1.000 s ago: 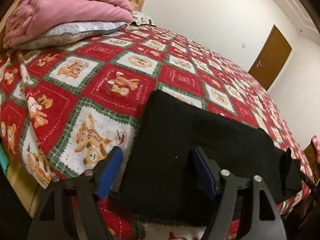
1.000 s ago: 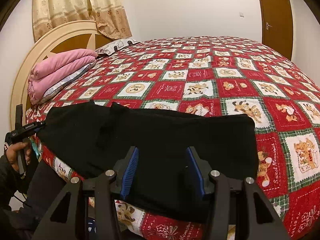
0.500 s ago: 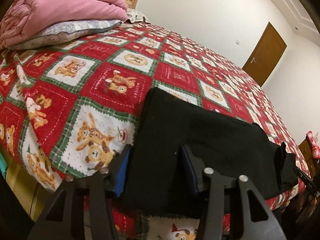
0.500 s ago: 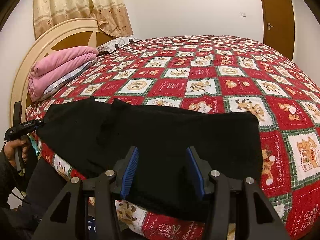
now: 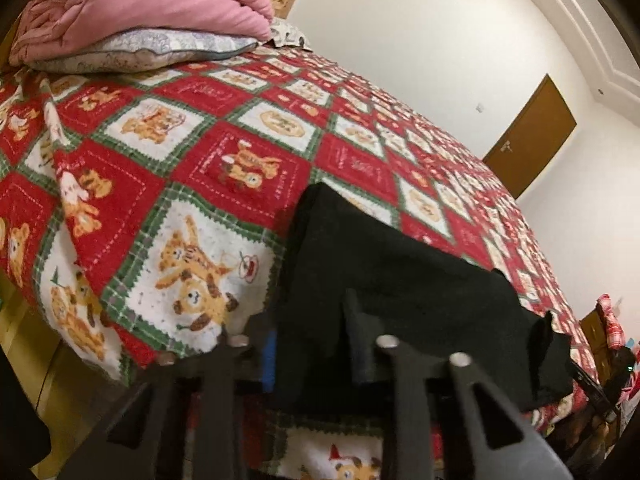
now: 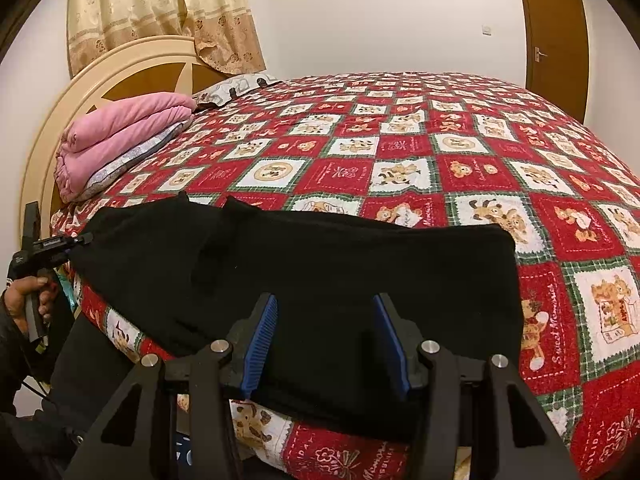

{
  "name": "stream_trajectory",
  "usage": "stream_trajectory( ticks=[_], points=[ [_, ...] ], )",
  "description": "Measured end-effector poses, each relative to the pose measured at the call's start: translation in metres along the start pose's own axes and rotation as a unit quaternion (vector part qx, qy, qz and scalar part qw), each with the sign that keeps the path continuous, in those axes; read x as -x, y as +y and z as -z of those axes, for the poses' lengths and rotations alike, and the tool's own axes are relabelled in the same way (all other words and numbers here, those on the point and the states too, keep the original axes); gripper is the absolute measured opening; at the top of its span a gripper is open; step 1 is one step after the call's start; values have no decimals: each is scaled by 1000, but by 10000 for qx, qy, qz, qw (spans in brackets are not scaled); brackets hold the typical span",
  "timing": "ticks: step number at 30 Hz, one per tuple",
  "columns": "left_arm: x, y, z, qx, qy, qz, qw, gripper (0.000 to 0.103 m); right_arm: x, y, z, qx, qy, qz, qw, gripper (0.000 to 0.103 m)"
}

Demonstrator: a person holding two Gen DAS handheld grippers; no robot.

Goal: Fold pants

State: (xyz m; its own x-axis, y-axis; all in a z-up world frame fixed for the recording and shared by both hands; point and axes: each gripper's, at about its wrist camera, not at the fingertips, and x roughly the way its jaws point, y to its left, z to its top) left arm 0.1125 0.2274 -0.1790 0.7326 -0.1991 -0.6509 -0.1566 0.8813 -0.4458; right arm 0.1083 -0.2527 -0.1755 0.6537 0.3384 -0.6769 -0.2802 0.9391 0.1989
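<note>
Black pants [image 5: 384, 280] apparently pinched by just-closing left fingers [image 5: 360, 340]; right fingers [image 6: 264, 332] apart, empty

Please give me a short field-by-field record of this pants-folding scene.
garment: black pants lying flat across the near edge of the bed
surface: red teddy-bear quilt
left hand-held gripper: jaws have just been closing on the pants' end
right hand-held gripper: open, pads apart over the pants' near edge
near headboard: folded pink blanket on a pillow
</note>
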Motion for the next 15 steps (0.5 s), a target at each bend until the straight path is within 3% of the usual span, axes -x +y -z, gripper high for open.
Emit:
stream_trajectory(
  ticks=[2, 7, 15],
  points=[
    [8, -4, -1, -40, -79, 13, 10000, 16, 0, -1, 0, -15, -9, 1, 10000, 52],
    [21, -12, -4, -27, -249, 102, 9996, 15, 1, 0, -1, 22, -20, 16, 10000, 52],
    [41, -28, -8, 27, -514, 587, 9969, 14, 1, -3, 0, -69, 8, 88, 9999, 52]
  ],
)
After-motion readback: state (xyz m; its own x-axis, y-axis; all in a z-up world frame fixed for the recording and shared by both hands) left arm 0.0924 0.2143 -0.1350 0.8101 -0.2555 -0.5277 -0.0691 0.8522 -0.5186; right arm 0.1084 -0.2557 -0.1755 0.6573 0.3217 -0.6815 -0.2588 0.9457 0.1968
